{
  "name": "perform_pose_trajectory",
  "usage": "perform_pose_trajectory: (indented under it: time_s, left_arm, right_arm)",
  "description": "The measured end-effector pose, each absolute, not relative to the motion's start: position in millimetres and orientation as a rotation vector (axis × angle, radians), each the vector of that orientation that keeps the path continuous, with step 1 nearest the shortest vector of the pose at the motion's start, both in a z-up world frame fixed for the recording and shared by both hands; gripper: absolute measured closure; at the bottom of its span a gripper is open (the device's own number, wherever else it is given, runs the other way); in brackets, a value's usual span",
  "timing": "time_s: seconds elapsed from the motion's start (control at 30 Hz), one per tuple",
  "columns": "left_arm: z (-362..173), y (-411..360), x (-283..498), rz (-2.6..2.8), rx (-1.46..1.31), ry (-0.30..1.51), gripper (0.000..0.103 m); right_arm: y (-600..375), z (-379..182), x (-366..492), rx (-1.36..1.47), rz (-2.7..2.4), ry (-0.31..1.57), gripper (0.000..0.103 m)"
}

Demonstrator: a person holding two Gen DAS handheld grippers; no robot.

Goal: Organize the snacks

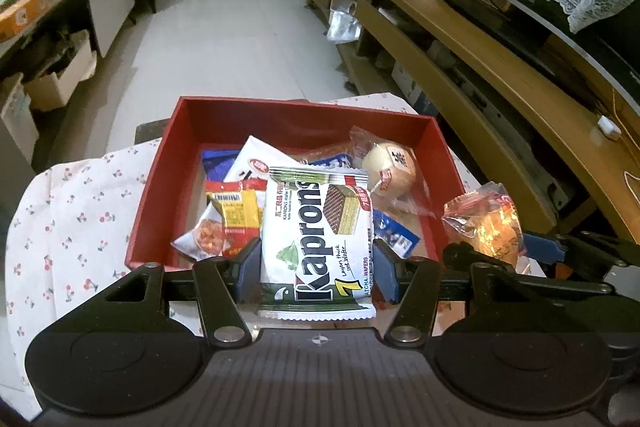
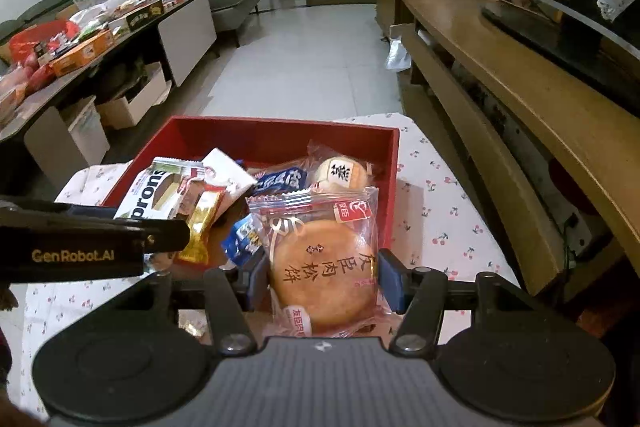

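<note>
A red box (image 1: 192, 123) (image 2: 256, 133) holds several snack packets on a cherry-print cloth. My left gripper (image 1: 316, 267) is shut on a white and green Kaprons wafer packet (image 1: 316, 235), held over the box's near edge; the same wafer packet (image 2: 152, 195) shows in the right wrist view. My right gripper (image 2: 322, 277) is shut on a clear-wrapped round brown pastry (image 2: 320, 267), just in front of the box; in the left wrist view that pastry (image 1: 490, 223) hangs at the right. Inside lie a pale round bun (image 1: 390, 167) (image 2: 340, 173), a yellow packet (image 1: 234, 213) and blue packets.
The cherry-print cloth (image 1: 72, 219) (image 2: 440, 211) covers the small table under the box. A wooden TV cabinet (image 1: 500, 67) (image 2: 520, 99) runs along the right. A low table crowded with boxes and fruit (image 2: 80, 39) stands at the left. White tiled floor (image 1: 232, 27) lies beyond.
</note>
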State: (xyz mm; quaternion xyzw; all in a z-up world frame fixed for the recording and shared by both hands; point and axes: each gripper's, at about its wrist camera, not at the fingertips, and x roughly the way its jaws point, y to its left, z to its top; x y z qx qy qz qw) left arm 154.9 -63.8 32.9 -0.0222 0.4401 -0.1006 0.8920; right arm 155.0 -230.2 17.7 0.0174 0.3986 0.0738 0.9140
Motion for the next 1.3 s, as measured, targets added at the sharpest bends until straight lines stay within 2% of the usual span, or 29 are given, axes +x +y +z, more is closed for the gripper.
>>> perform_pose_trajectory:
  time_s: [0.43, 0.93, 1.17, 1.3]
  left_arm:
    - [22, -66, 186, -0.157, -0.017, 0.924, 0.039]
    - [-7, -61, 215, -0.085, 0.009, 0.989, 0.039]
    - [-6, -61, 214, -0.092, -0.004, 0.994, 0.034]
    - [-3, -60, 212, -0.091, -0.006, 0.989, 0.028]
  right_arm:
    - [-228, 14, 194, 0.082, 0.134, 0.812, 0.027]
    - [-221, -26, 237, 0.124, 0.147, 0.901, 0.026]
    - [-221, -25, 238, 0.118, 0.129, 0.903, 0.023]
    - [-222, -22, 236, 0.115, 0.119, 0.897, 0.022]
